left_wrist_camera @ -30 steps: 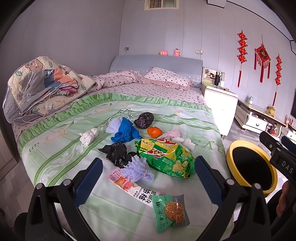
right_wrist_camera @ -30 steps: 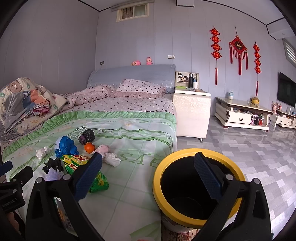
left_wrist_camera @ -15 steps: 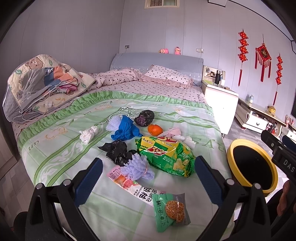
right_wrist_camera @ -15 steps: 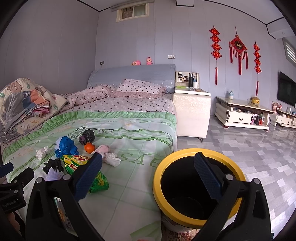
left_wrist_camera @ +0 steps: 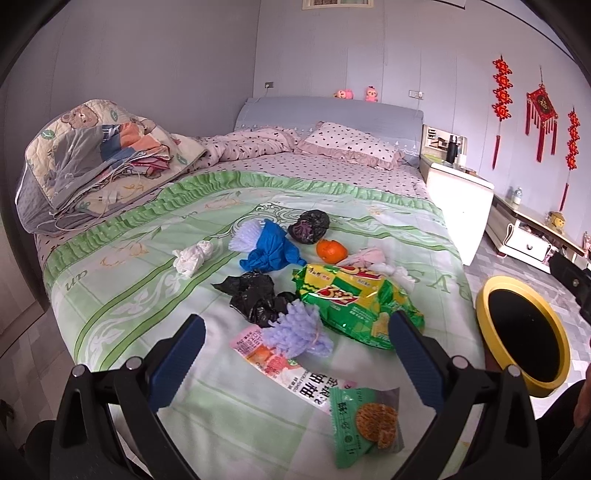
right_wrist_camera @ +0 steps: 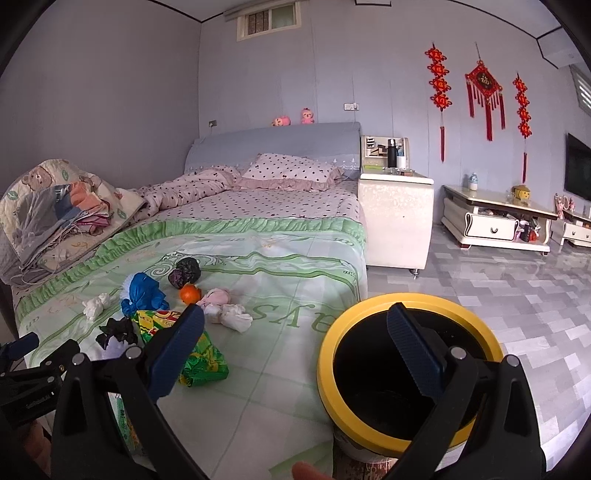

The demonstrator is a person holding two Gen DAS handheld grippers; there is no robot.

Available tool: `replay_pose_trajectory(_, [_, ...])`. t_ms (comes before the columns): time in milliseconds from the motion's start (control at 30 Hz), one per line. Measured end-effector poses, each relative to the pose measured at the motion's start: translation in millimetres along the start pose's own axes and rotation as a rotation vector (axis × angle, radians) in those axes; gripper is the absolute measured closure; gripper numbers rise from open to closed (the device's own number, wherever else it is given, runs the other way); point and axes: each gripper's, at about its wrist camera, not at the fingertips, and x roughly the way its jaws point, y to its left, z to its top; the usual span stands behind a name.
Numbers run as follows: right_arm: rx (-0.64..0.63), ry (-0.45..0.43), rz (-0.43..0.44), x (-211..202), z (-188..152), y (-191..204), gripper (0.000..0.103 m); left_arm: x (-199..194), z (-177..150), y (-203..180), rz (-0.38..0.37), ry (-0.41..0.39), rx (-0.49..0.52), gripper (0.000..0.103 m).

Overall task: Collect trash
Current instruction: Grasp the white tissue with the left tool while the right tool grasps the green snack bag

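Left gripper (left_wrist_camera: 295,328) — jaws wide, empty — has eased slightly nearer the lavender foam net (left_wrist_camera: 301,330); right gripper (right_wrist_camera: 295,328) likewise wide over the yellow-rimmed bin (right_wrist_camera: 406,365); collection unstarted.

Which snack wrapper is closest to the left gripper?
The small green cookie packet, lying nearest the left gripper. The big green bag and pink wrapper lie farther up the bed.

We see a bedroom with pale lilac walls (right_wrist_camera: 129,92) and a small high window (right_wrist_camera: 266,22). A bed (right_wrist_camera: 295,266) under a green coverlet fills the middle, a white nightstand (right_wrist_camera: 397,221) beside it. Red knot hangings (right_wrist_camera: 482,96) decorate the wall above a low cabinet (right_wrist_camera: 495,221) on the grey tiled floor (right_wrist_camera: 517,295).
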Motion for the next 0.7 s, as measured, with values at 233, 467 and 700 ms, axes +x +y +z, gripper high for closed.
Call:
replay_pose_trajectory(233, [-0.053,0.129,0.125,30,10,13,0.008,24,11,21,0.059,0.051,-0.034,0.007])
replay_pose_trajectory(467, [-0.177,0.262,0.265,73,15,44,0.008,55,39,52,0.137,0.084,-0.031,0.007])
replay_pose_trajectory(700, [-0.307,0.329,0.277,121,7,83,0.008,117,67,96,0.198,0.215,-0.027,0.007])
